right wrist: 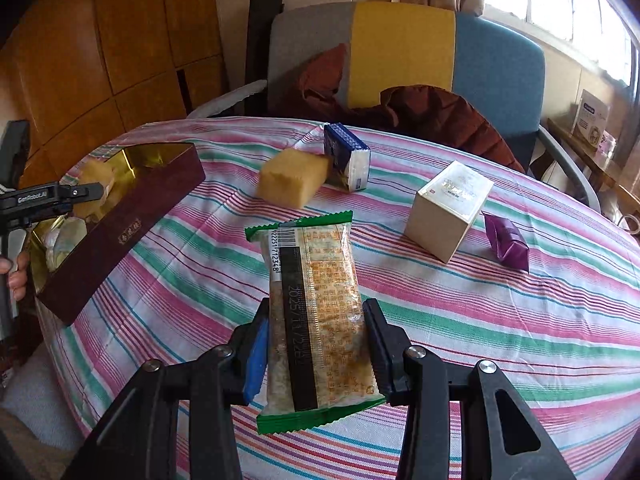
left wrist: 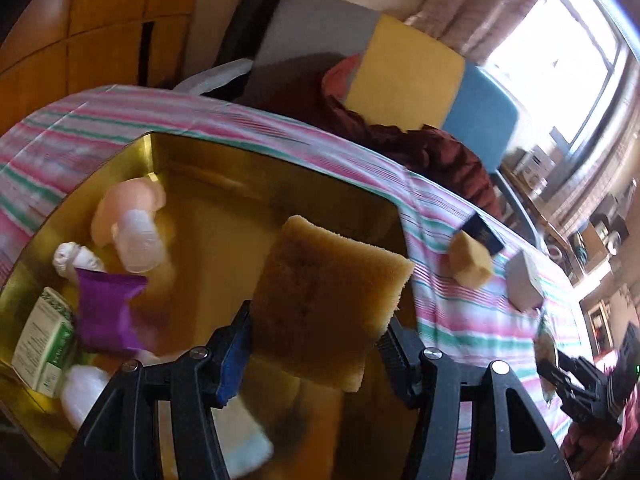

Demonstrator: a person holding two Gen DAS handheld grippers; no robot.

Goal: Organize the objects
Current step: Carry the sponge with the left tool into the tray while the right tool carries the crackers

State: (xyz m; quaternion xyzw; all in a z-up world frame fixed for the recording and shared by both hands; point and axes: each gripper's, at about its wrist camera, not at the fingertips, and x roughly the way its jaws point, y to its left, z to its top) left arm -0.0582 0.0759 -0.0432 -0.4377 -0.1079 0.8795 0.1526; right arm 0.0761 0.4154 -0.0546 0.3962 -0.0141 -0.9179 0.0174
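We are putting loose things into the gold-lined box (left wrist: 132,156). Our left gripper (left wrist: 318,336) hangs over the open box with a yellow sponge (left wrist: 328,300) between its fingers (left wrist: 234,344). The fingers are pressed on the sponge's two sides, about as wide apart as the sponge is, and it sticks out ahead of them.

To do this well, we think we should bring the sponge low over the bare gold floor just ahead of the fingers, then let go softly. To the left of the fingers sit a small doll (left wrist: 128,216), a purple packet (left wrist: 110,312) and a green-and-white carton (left wrist: 44,340), so we should stay clear of them.

Our right gripper (right wrist: 316,344) is over the striped bench (right wrist: 500,320). Its fingers (right wrist: 256,356) squeeze a snack packet with green ends (right wrist: 316,320), which points away from us. Beyond those fingers lie a yellow sponge block (right wrist: 292,182), a blue-and-white pack (right wrist: 347,157), a cream box (right wrist: 448,210) and another purple packet (right wrist: 507,242). The box is far to their left.
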